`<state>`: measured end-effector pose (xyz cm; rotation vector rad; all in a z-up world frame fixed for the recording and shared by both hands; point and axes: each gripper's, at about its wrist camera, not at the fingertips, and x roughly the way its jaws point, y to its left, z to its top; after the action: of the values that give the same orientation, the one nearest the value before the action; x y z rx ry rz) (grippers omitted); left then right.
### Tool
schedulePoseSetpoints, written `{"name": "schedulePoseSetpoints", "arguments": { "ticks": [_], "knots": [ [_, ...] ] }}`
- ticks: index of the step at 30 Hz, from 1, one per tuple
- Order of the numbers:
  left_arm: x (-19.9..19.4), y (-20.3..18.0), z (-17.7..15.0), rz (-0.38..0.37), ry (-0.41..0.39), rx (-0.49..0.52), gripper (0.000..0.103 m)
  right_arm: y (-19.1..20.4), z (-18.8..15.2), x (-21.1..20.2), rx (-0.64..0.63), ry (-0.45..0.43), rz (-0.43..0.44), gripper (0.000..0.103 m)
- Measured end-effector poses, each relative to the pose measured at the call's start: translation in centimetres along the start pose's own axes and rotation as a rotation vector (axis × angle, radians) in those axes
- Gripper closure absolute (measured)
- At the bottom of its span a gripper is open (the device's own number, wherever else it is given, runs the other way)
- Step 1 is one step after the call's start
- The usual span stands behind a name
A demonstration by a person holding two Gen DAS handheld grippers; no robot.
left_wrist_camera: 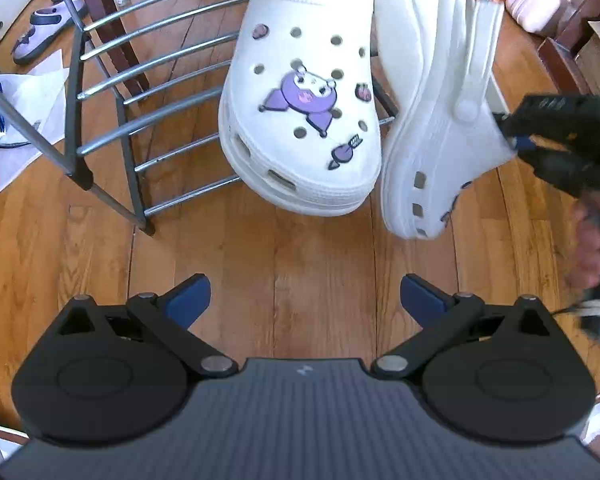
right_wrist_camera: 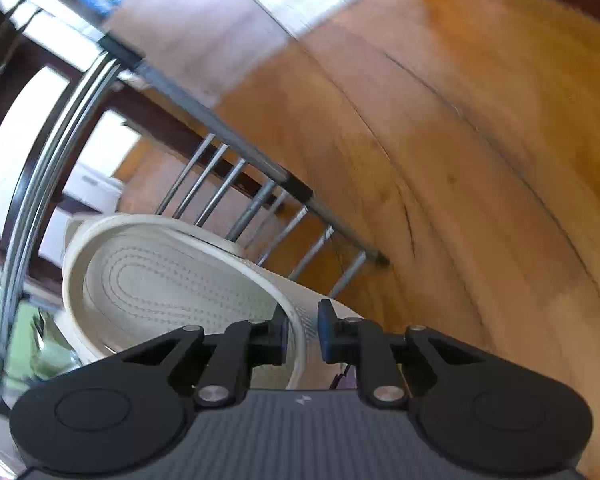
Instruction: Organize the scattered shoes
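- The right gripper (right_wrist_camera: 303, 330) is pinching the thin side wall of a white foam clog (right_wrist_camera: 168, 284), its jaws nearly closed with the rim squeezed between the two pads.
- That held clog (left_wrist_camera: 432, 120) is hanging tipped on its side in the air, directly ahead of the right gripper (left_wrist_camera: 518, 142) and up and to the right of the left gripper (left_wrist_camera: 305, 298).
- The left gripper is standing wide open and holding nothing, with bare wooden floor (left_wrist_camera: 300, 248) showing between its fingers.
- A second white clog (left_wrist_camera: 300, 120), decorated with purple charms, is resting toe-down on the bars of a metal shoe rack (left_wrist_camera: 148, 80), ahead of the left gripper and just beside the held one.
- The clogs are looking light, thick-soled and springy, so a rim pinch is likely bearing the weight, though the shoe may swing.
- The upper's edge or the heel strap (left_wrist_camera: 485, 40) seems the thinnest, easiest hold; the smooth foam could slip.
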<state>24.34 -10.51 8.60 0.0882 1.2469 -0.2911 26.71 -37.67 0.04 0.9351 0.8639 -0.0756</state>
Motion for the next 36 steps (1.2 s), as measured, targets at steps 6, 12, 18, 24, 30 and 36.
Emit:
{"name": "schedulePoseSetpoints", "arguments": {
  "ticks": [6, 12, 18, 24, 30, 36],
  "knots": [
    [2.5, 0.3, 0.9, 0.011, -0.009, -0.043, 0.000, 0.9, 0.8, 0.0, 0.127, 0.087, -0.005, 0.087],
    [4.5, 0.9, 0.4, -0.026, 0.022, -0.074, 0.000, 2.2, 2.7, 0.3, 0.169, 0.109, -0.038, 0.086],
    [5.3, 1.1, 1.6, -0.009, -0.116, -0.093, 0.008, 5.2, 4.0, 0.3, 0.099, 0.088, -0.082, 0.085],
    [5.6, 0.0, 4.3, -0.122, -0.117, -0.121, 0.045, 5.9, 3.3, -0.4, 0.114, 0.031, -0.043, 0.079],
    [3.9, 0.6, 6.5, 0.016, -0.246, -0.193, 0.048, 9.6, 3.1, -0.8, 0.051, -0.011, 0.075, 0.082],
    [4.4, -0.5, 5.0, 0.056, -0.219, -0.169, 0.037, 11.5, 3.0, -0.1, -0.055, -0.072, 0.065, 0.082]
  ]
}}
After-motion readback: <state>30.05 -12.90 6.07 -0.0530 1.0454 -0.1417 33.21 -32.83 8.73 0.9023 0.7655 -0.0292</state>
